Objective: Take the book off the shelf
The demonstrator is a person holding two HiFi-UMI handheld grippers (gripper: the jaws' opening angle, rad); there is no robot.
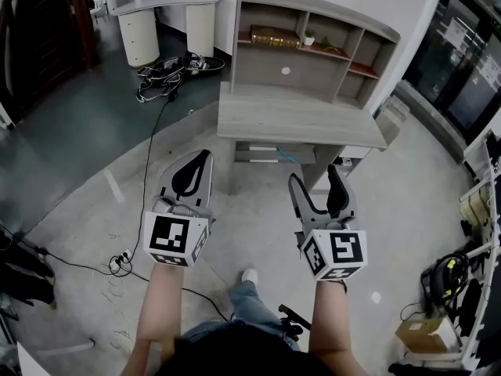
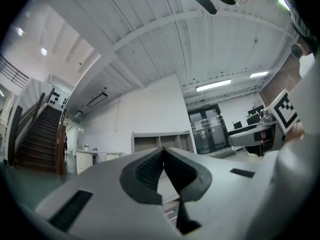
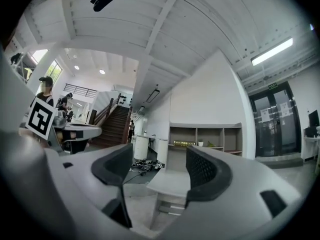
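A brown book with gold trim [image 1: 275,36] lies flat in the upper left compartment of the grey shelf unit [image 1: 313,53], which stands on a grey desk [image 1: 297,120]. Both grippers hang in the air well short of the desk. My left gripper [image 1: 204,155] is shut with nothing between its pads, which meet at the tips in the left gripper view [image 2: 163,150]. My right gripper [image 1: 315,176] is open and empty. Past its spread jaws the right gripper view [image 3: 159,160] shows the book [image 3: 185,144] far off on the shelf unit [image 3: 205,136].
A small potted plant [image 1: 309,37] and a few other items sit on the shelves right of the book. Cables [image 1: 168,73] lie on the dark floor left of the desk, near a white curved counter [image 1: 164,14]. A cardboard box [image 1: 423,335] and gear stand at the right.
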